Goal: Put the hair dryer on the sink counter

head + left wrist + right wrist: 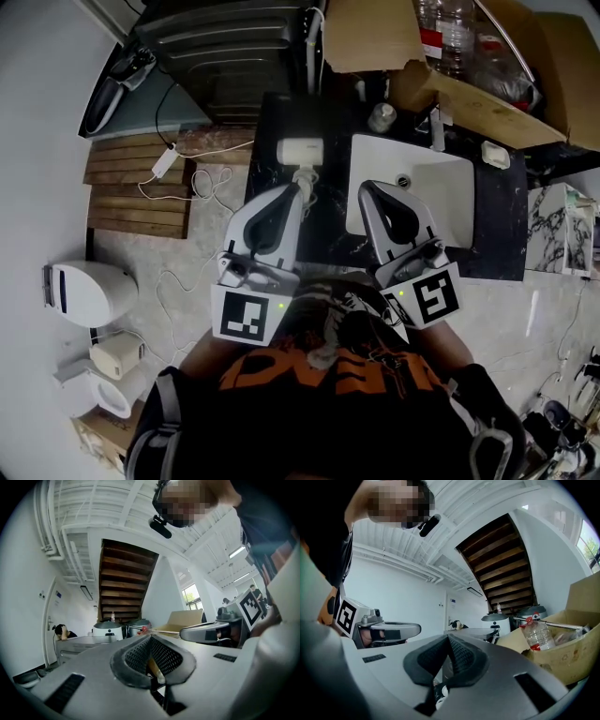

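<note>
If I nudge my left hand-held gripper (296,190) forward, its closed jaws could shove the white plastic hair dryer (300,150) across the black marble worktop (269,127), off its edge or into the white rectangular sink basin (441,187). The dryer lies on that worktop left of the basin, its handle pointing back at my left jaws, just ahead of them. My right hand-held gripper (368,189), also closed on nothing, sits off to its right.
</note>
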`<state>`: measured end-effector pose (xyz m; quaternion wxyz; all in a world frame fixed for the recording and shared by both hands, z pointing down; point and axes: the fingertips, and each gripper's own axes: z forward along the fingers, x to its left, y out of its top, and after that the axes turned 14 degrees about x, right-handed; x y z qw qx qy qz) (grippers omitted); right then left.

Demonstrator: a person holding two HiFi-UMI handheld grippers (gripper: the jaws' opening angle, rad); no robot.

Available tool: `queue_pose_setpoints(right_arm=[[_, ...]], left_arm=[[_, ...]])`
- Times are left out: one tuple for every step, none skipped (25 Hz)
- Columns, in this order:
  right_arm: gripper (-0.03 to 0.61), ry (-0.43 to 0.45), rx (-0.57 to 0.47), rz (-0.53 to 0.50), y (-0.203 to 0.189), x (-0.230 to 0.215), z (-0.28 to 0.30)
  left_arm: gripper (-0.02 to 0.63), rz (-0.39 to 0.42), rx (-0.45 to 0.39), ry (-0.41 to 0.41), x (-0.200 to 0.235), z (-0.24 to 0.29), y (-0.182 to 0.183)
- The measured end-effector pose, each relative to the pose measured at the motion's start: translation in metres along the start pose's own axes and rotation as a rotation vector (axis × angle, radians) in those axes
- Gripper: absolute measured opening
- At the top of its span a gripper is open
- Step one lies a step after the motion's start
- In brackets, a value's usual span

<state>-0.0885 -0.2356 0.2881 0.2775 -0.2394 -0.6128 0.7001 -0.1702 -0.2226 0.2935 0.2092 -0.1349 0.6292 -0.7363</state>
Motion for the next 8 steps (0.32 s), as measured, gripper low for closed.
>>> queue_pose_setpoints(right_arm=[[0.014, 0.0, 0.001, 0.0, 0.0, 0.001, 0.001], [0.014, 0.0, 0.003, 0.0, 0.001, 0.002, 0.001], [0.014, -0.001, 0.004, 0.0, 0.001, 0.002, 0.002], [0.014, -0.002, 0.006, 0.0, 0.001, 0.003, 0.002], [0.014, -0.004, 0.007, -0.001, 0.001, 0.003, 0.003], [0.014, -0.005, 0.009, -0.002, 0.001, 0.004, 0.004], [0.014, -0.006, 0.01, -0.002, 0.0, 0.004, 0.005], [0.014, -0.008, 0.011, -0.003, 0.0, 0.005, 0.005]], left_arm=[[0.023, -0.001, 0.001, 0.002, 0.002, 0.0, -0.001], [0.023, -0.002, 0.002, 0.004, 0.004, 0.0, -0.002], [0.023, -0.004, 0.005, 0.005, 0.006, 0.0, -0.003], [0.023, -0.007, 0.006, 0.005, 0.007, 0.0, -0.004], [0.023, -0.01, 0.007, 0.005, 0.009, 0.001, -0.004], [0.023, -0.012, 0.007, 0.004, 0.01, 0.001, -0.005], [0.023, -0.014, 0.007, 0.003, 0.011, 0.001, -0.005], [0.023, -0.016, 0.007, 0.002, 0.012, 0.002, -0.006]])
